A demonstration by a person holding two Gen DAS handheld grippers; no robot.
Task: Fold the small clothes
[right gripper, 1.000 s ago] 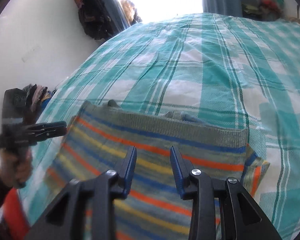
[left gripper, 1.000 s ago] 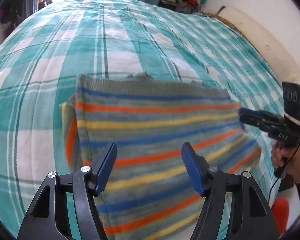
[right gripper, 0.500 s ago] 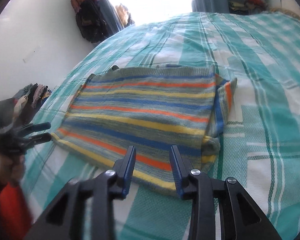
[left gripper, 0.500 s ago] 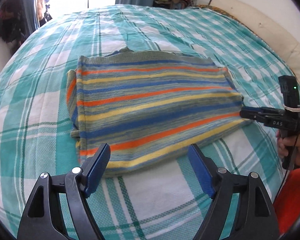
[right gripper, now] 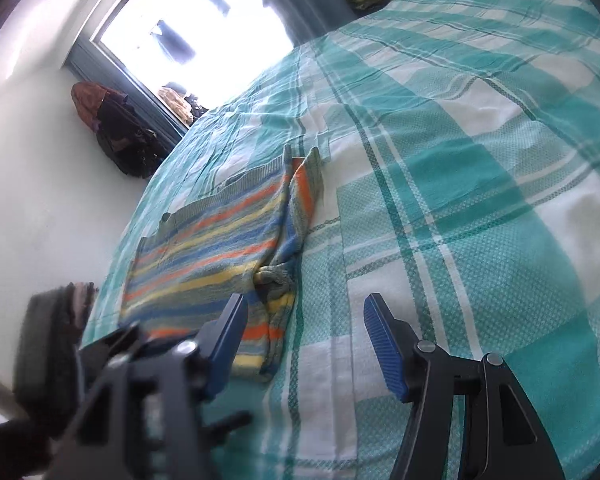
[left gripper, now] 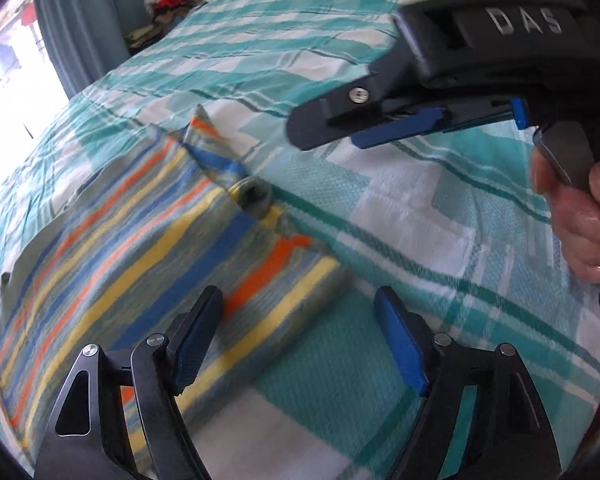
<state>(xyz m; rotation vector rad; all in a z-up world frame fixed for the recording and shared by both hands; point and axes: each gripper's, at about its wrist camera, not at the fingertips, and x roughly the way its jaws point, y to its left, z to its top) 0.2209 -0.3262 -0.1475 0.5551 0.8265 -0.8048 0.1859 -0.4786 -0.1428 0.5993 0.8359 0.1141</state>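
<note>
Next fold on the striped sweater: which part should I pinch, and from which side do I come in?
Take the striped sweater at its near right corner, coming in from the bare checked bedspread on its right. There the folded layers end in a free stacked edge, and the bunched sleeve cuff sits just beyond. Both the right gripper and left gripper are open and empty.
</note>
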